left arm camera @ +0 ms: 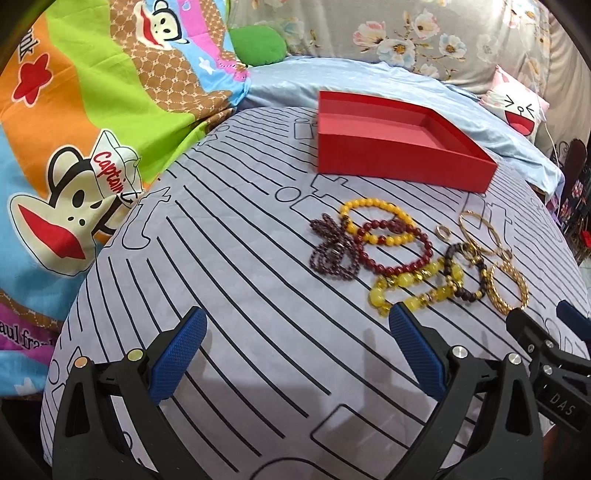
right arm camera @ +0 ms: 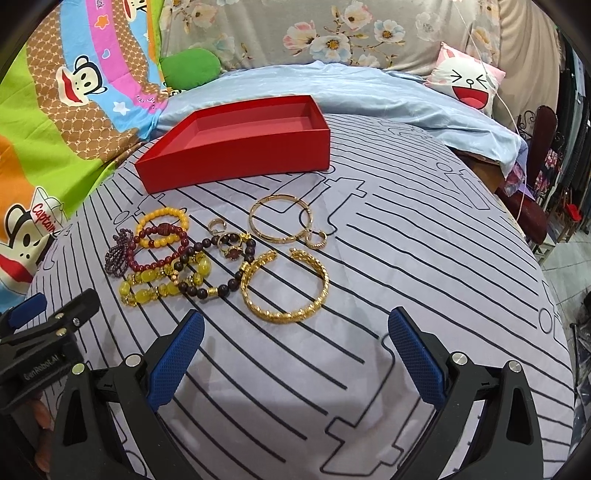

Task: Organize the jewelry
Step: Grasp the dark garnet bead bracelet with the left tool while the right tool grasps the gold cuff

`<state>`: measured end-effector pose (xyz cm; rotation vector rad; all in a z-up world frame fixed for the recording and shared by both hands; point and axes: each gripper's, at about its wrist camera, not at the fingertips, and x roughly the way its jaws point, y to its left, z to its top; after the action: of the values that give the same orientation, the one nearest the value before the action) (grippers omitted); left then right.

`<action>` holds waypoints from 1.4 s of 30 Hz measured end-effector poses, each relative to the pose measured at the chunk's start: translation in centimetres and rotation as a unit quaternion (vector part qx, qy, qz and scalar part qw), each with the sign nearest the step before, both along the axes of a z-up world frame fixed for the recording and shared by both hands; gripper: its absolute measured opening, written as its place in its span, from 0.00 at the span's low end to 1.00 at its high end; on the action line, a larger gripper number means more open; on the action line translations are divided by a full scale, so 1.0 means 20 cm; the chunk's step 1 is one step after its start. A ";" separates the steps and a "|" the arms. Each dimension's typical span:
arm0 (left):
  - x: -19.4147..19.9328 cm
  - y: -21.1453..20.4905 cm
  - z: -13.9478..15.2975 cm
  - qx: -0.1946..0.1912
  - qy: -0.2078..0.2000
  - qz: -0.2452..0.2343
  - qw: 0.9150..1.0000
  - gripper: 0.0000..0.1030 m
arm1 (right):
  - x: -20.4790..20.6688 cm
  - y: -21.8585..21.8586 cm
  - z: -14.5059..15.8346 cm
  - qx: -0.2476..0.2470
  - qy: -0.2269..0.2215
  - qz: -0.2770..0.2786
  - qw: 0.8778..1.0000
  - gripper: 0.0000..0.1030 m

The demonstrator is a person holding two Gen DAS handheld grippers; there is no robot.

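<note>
Loosely heaped before an empty red box (right arm camera: 236, 147): beaded bracelets (right arm camera: 162, 254), gold bangles (right arm camera: 284, 284); left gripper (left arm camera: 295, 354) and right gripper (right arm camera: 295, 354) gaped wide.

Beneath your view lies a bed covered by a grey sheet (right arm camera: 369, 332) printed with black lines. To your left you have a bright cartoon-monkey blanket (left arm camera: 74, 155) bunched against it, with a green cushion (right arm camera: 188, 68) just beyond. A pale blue sheet (right arm camera: 332, 92) runs across the far side, backed by floral fabric (right arm camera: 332, 33), and a laughing-face pillow (right arm camera: 467, 83) sits at your far right.
</note>
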<state>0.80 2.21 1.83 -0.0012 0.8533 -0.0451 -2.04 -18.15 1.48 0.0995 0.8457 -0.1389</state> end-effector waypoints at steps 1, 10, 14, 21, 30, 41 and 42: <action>0.01 0.01 0.00 -0.001 0.001 0.002 1.000 0.92 | 0.01 0.00 0.00 0.003 0.002 0.002 1.000 0.91; 0.08 0.02 0.01 -0.002 0.001 0.003 1.000 0.92 | 0.12 0.01 -0.04 0.004 0.021 0.016 1.000 0.75; 0.11 0.02 0.00 -0.002 0.004 0.000 1.000 0.92 | 0.15 0.01 -0.06 0.007 0.028 0.019 0.999 0.65; 0.15 0.01 -0.01 -0.005 0.007 0.000 1.000 0.92 | 0.17 0.01 -0.05 0.009 0.023 0.023 0.999 0.56; 0.23 0.01 -0.04 -0.002 0.008 0.003 1.000 0.90 | 0.17 -0.02 -0.05 0.017 0.022 0.017 0.999 0.55; 0.32 0.04 -0.06 -0.016 0.016 -0.011 1.000 0.66 | 0.18 -0.01 -0.06 0.012 0.023 0.015 1.000 0.57; 0.32 0.03 -0.06 -0.015 0.017 -0.016 1.000 0.63 | 0.18 -0.01 -0.06 0.011 0.023 0.015 1.000 0.57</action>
<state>7.19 2.79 0.64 -0.0174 0.8866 -0.0881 1.48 -18.38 0.36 0.1043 0.8949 -0.1038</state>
